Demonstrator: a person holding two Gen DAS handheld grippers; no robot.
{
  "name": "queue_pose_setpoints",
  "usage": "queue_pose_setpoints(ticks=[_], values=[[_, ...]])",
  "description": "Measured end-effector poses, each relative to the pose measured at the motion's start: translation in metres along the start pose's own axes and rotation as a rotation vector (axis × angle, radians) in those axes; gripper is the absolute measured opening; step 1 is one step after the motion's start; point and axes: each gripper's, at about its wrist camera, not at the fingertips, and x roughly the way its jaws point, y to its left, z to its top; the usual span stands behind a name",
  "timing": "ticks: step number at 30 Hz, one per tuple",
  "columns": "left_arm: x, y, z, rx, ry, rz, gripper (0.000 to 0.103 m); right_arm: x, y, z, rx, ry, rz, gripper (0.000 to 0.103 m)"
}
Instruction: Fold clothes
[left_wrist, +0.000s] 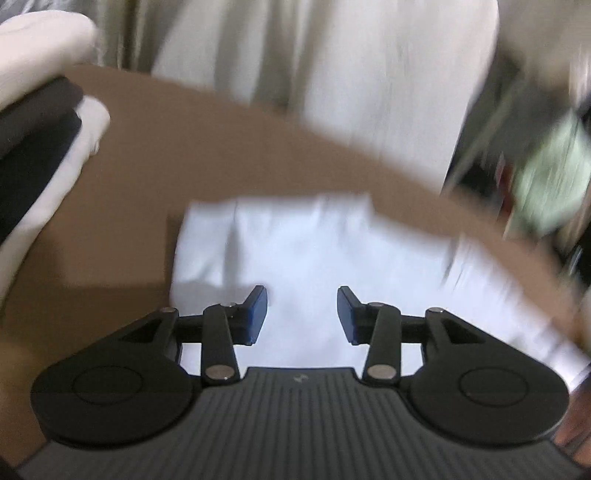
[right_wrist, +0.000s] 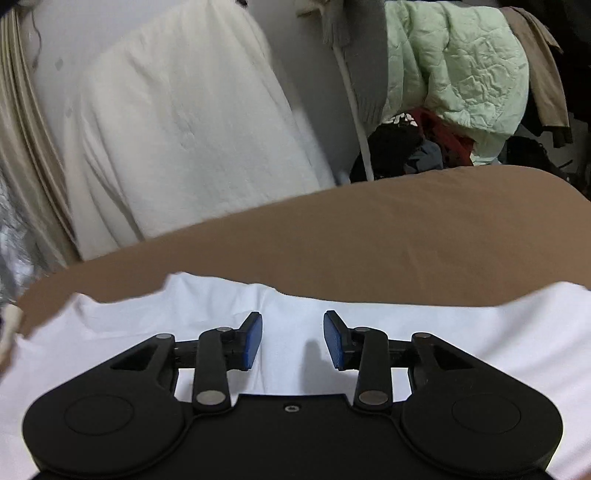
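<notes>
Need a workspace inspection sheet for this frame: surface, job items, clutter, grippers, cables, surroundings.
Surface: brown table, bare beyond the garment.
Job's things: white garment lying flat on the table, under both grippers.
Clutter: nothing seen on the table.
Grippers: left gripper and right gripper both have jaws apart, with nothing between them.
Cables: nothing seen.
Surroundings: white cloth hanging behind the table; green quilted jacket over a heap of dark clothes.
</notes>
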Motion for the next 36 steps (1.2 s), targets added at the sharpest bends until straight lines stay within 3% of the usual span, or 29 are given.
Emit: queue_pose_setpoints(ticks=[1,3,6,8,10,13,15,17,20,24,29,34,36], values=[[0.008,-0.007,-0.009,0.061,0.055,0.069,0.041,-0.013,-0.005,0.0,-0.001,0.0,0.009,0.048],[0.022,-0.016,-0.028,0.184,0.083,0.267,0.041,-0.039,-0.015,-0.002,-0.027,0.024,0.018,0.054],[0.016,-0.044,-0.057,0.389,-0.015,0.377,0.041,-0.076,-0.044,-0.007,0.01,0.096,0.018,0.059],[0.005,-0.065,-0.068,0.454,-0.043,0.398,0.042,-0.099,-0.068,-0.008,0.091,0.158,-0.01,0.059],[-0.012,-0.085,-0.074,0.442,-0.08,0.306,0.047,-0.125,-0.103,-0.013,0.265,0.153,0.001,0.059],[-0.035,-0.132,-0.081,0.417,-0.132,0.147,0.059,-0.14,-0.145,-0.024,0.543,0.119,0.095,0.06],[-0.044,-0.168,-0.085,0.414,-0.164,0.061,0.063,-0.14,-0.159,-0.024,0.58,0.121,0.101,0.06],[-0.045,-0.199,-0.089,0.418,-0.192,-0.011,0.068,-0.146,-0.174,-0.02,0.617,0.087,0.027,0.061],[-0.036,-0.25,-0.097,0.47,-0.168,-0.109,0.068,-0.157,-0.207,-0.022,0.685,0.06,-0.032,0.061],[-0.018,-0.307,-0.111,0.507,-0.107,-0.197,0.068,-0.168,-0.244,-0.025,0.716,0.045,-0.146,0.061],[0.002,-0.353,-0.131,0.465,-0.077,-0.298,0.068,-0.164,-0.281,-0.027,0.769,0.012,-0.257,0.065],[0.029,-0.359,-0.135,0.371,-0.031,-0.314,0.063,-0.144,-0.304,-0.035,0.794,-0.06,-0.294,0.065],[0.034,-0.348,-0.133,0.326,-0.009,-0.306,0.063,-0.137,-0.307,-0.037,0.753,-0.093,-0.303,0.057]])
